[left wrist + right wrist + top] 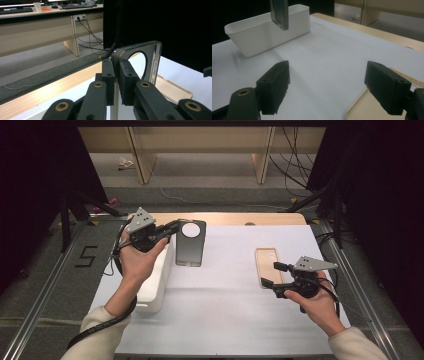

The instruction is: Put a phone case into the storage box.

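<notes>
A person works at a white-covered tabletop (pixel 225 320) with a two-jaw tool in each hand. The left tool (pixel 172 227) is clamped on the edge of a dark, smoky phone case (pixel 190 242) with a round camera cut-out, holding it lifted off the surface; in the left gripper view the black jaws pinch the case's (pixel 150 62) side wall. Just below and beside that tool sits a white rectangular bin (pixel 156 280), which looks empty in the right gripper view (pixel 262 37). The right tool (pixel 270 275) has its jaws spread wide with nothing between them, hovering right at the near edge of a beige phone case (pixel 267 265) that lies flat on the tabletop. Judging from this, the work is about halfway at best: the dark case is picked up but not yet placed, likely bound for the bin, and the beige case is untouched.
</notes>
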